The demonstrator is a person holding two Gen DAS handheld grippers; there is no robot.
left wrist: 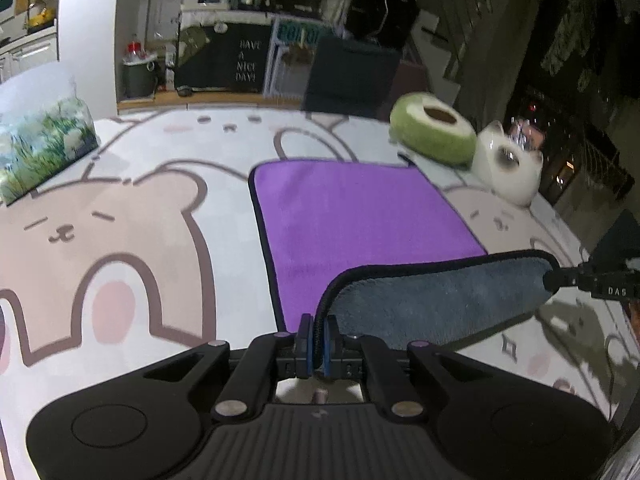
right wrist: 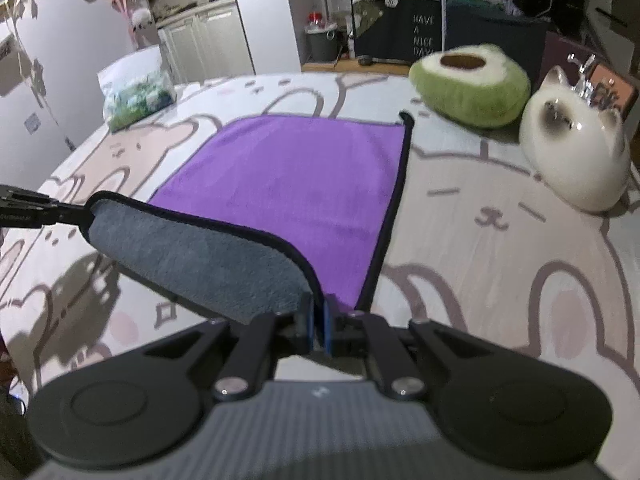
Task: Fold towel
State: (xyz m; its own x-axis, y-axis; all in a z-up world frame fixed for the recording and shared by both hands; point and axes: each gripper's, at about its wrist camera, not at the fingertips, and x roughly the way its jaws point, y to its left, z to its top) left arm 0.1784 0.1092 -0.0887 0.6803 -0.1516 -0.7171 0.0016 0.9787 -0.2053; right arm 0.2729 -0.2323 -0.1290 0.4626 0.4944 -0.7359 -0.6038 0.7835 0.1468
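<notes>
A purple towel (left wrist: 360, 216) with a black hem and grey underside lies on the bear-print table cover; it also shows in the right wrist view (right wrist: 296, 192). Its near edge is lifted and turned over, showing the grey side (left wrist: 436, 300) (right wrist: 200, 264). My left gripper (left wrist: 318, 334) is shut on the near left corner. My right gripper (right wrist: 319, 322) is shut on the near right corner. Each gripper shows in the other's view, the right one (left wrist: 560, 278) and the left one (right wrist: 76, 212), pinching the far end of the raised edge.
A green avocado plush (left wrist: 434, 130) (right wrist: 472, 84) and a white cat plush (left wrist: 508, 168) (right wrist: 576, 160) sit at the table's far right. A bag with a grass print (left wrist: 44, 148) (right wrist: 138, 96) stands at the far left. Kitchen furniture lies beyond.
</notes>
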